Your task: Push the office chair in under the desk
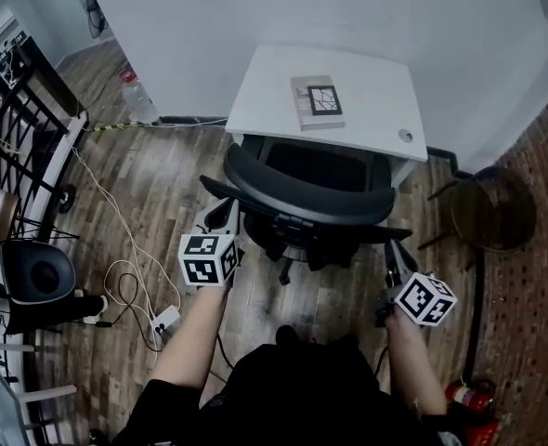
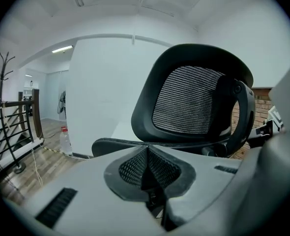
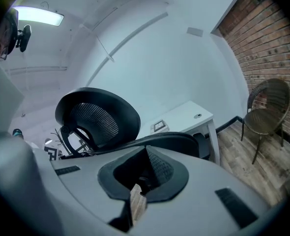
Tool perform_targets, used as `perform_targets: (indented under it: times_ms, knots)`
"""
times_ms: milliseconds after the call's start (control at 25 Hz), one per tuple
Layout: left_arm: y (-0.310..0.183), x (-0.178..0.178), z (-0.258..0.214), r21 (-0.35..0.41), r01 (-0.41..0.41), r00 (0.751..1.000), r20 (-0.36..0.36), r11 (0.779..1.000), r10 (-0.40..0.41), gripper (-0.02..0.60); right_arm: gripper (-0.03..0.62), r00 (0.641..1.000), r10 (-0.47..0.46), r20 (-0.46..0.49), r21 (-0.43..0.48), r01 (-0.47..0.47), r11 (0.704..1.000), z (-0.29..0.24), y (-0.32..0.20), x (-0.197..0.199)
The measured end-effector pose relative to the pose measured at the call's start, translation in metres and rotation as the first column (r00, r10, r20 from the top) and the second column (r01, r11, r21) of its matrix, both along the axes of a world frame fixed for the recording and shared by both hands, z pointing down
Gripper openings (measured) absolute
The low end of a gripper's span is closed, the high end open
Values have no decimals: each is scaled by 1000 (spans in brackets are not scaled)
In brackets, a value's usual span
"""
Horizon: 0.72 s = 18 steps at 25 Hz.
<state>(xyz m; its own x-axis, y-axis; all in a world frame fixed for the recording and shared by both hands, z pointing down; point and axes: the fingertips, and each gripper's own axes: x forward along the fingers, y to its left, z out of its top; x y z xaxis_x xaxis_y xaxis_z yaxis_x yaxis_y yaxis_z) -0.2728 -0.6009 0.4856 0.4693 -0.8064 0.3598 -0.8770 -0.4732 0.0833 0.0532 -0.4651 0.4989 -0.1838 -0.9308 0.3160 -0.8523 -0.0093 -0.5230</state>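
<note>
left gripper (image 1: 224, 210) – jaws together, empty, at office chair (image 1: 306, 198) left side | right gripper (image 1: 392, 249) – jaws together, empty, right side | seat partly under white desk (image 1: 371, 96)

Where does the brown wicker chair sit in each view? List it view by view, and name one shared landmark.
Head view: the wicker chair is at the right edge, mid-height.
Left gripper view: not in it.
Right gripper view: far right, mid-height.
Shared landmark: the office chair's backrest, seen in all three.
</note>
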Motion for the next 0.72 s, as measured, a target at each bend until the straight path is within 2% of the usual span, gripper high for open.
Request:
perform_targets:
  times_ms: [240,480,600,720]
  knots:
    - [-20,8,1,12,11,1000,-4,1000,-11,17,5,999,6,-35,0,-6,1000,1,-20,8]
    - [-53,-3,3,-27,105,994,10,994,-104,11,5,992,-127,-14,-1,127,992,0,-33,-14]
    - [-52,1,2,-52,96,995,-3,994,-96,11,4,988,-156,2,-7,156,988,0,-32,-18]
    - [-43,13,-6,-39,80,997,-17,996,-80,12,4,977,-211,4,-16,211,977,0,-30,-20]
